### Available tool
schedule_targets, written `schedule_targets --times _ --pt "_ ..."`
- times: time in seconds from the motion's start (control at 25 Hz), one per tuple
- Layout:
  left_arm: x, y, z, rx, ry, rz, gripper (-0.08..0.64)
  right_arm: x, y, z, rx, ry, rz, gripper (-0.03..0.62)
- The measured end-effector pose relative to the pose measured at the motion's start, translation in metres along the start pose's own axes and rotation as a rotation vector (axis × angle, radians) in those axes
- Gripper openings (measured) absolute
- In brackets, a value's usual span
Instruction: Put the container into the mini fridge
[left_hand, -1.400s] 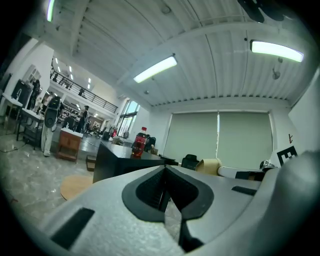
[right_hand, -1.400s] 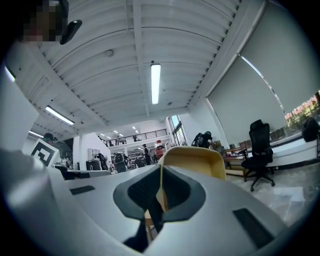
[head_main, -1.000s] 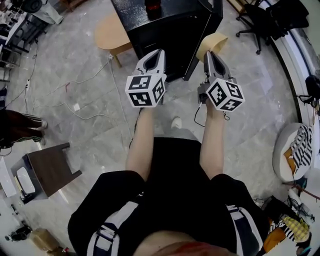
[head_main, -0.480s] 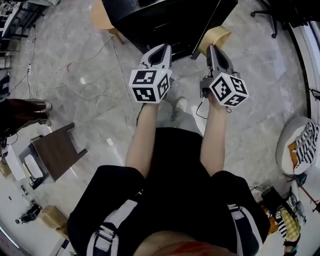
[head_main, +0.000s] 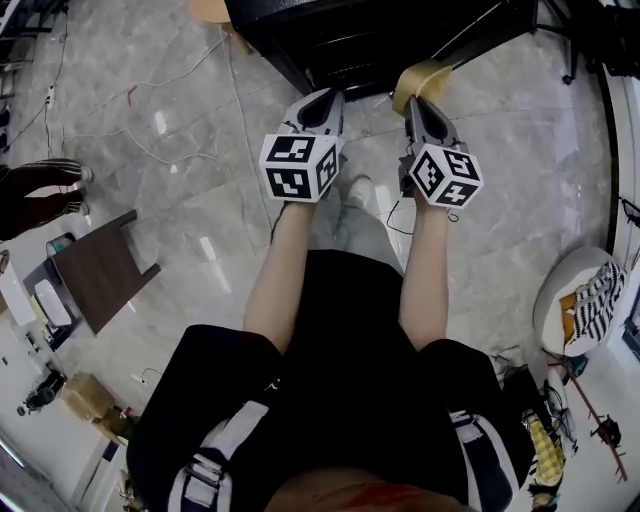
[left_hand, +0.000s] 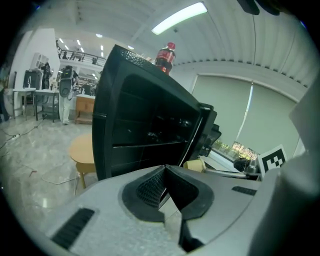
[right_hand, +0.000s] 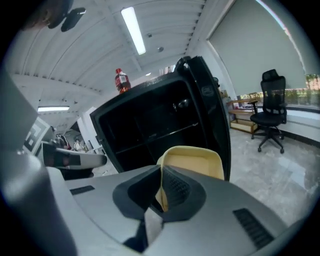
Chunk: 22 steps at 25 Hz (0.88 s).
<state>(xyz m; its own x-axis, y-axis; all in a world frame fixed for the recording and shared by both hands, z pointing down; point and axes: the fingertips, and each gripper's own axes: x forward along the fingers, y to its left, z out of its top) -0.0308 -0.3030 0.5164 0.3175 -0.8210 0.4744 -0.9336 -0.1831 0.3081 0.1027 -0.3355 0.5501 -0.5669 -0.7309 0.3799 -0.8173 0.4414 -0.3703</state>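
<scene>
**tilefan:** so what's actually sitting on that glossy grey marble floor?

**benchguy:** mainly the black mini fridge, door swung open. A round light-wood stool is just beside it, thin white cables snake over the slabs, and a dark brown wooden side table sits off left.

**tilefan:** and on the right?

**benchguy:** a round white basket with striped cloth in it, plus a black wheeled office chair, well apart from the fridge. Oh, and a red-capped cola bottle stands upright on the fridge's top.

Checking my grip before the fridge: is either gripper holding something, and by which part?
The right gripper pinches the yellow container by its near rim; the left gripper is shut, empty.
</scene>
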Motion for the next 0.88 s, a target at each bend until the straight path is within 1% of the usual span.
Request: schedule_targets --times 0.12,0.24,0.32,0.44,0.52,0.64,0.72,0.8,0.88 --pt "-0.001 0.014 -0.005 -0.015 0.010 0.018 0.006 0.025 0.005 -0.026 -0.077 0.096 0.038 0.017" --pt "-0.005 0.022 -0.010 -0.024 0.018 0.030 0.006 0.050 0.013 -0.038 -0.139 0.161 0.107 0.017" --pt "-0.008 0.026 -0.017 -0.029 0.031 0.031 0.006 0.066 0.019 -0.044 -0.197 0.200 0.155 0.017" --pt "-0.013 0.032 -0.025 -0.038 0.047 0.037 0.006 0.092 0.025 -0.060 -0.310 0.280 0.226 0.017" --pt "-0.015 0.037 -0.025 -0.046 0.044 0.048 0.006 0.109 0.026 -0.072 -0.406 0.343 0.264 0.017" --pt "-0.018 0.048 -0.023 -0.056 0.037 0.070 0.006 0.128 0.026 -0.091 -0.583 0.435 0.307 0.017" --pt "-0.022 0.055 -0.023 -0.063 0.033 0.087 0.006 0.139 0.025 -0.103 -0.733 0.488 0.335 0.016" --pt "-0.026 0.063 -0.025 -0.071 0.033 0.106 0.006 0.148 0.023 -0.113 -0.920 0.536 0.362 0.017" --pt "-0.030 0.072 -0.028 -0.080 0.037 0.127 0.006 0.158 0.018 -0.125 -1.138 0.586 0.391 0.017"
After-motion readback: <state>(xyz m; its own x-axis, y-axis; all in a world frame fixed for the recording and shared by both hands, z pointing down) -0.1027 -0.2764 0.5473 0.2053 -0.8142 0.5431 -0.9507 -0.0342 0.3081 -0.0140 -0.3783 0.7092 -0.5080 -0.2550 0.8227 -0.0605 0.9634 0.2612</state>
